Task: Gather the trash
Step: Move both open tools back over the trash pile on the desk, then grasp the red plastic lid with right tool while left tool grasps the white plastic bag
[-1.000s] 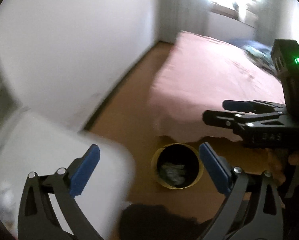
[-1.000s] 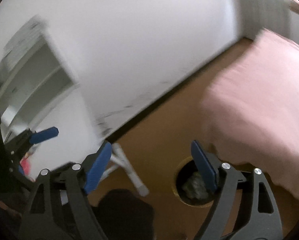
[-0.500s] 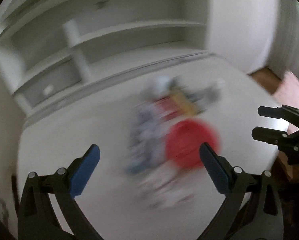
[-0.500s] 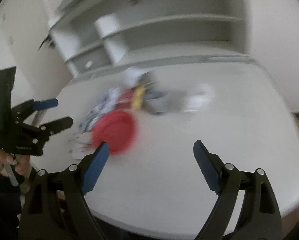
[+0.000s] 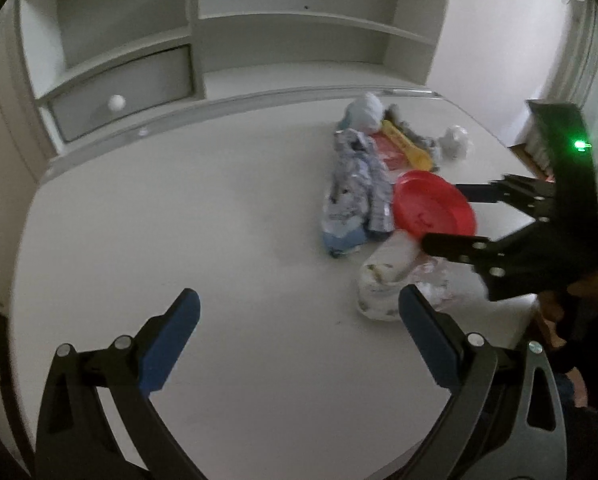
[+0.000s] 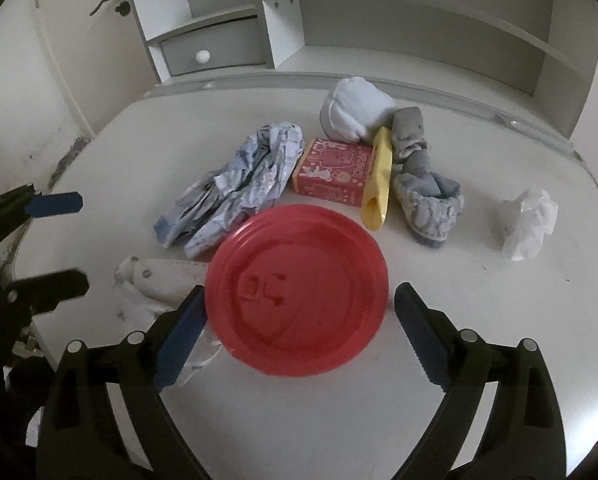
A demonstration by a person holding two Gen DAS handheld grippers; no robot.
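Over red plate (image 6: 297,290): R tongs (image 6: 297,326) (spread)

Both wrist views over table (image 5: 259,360)

We find the left claw (image 5: 297,334) and the right claw (image 6: 297,330) both spread wide, empty, side by side.

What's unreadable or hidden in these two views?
- White bag: right wrist view, partly under the red plate and the right gripper.
- Red box print: right wrist view, too small.
- Right gripper tips: left wrist view, blurred against the plate.
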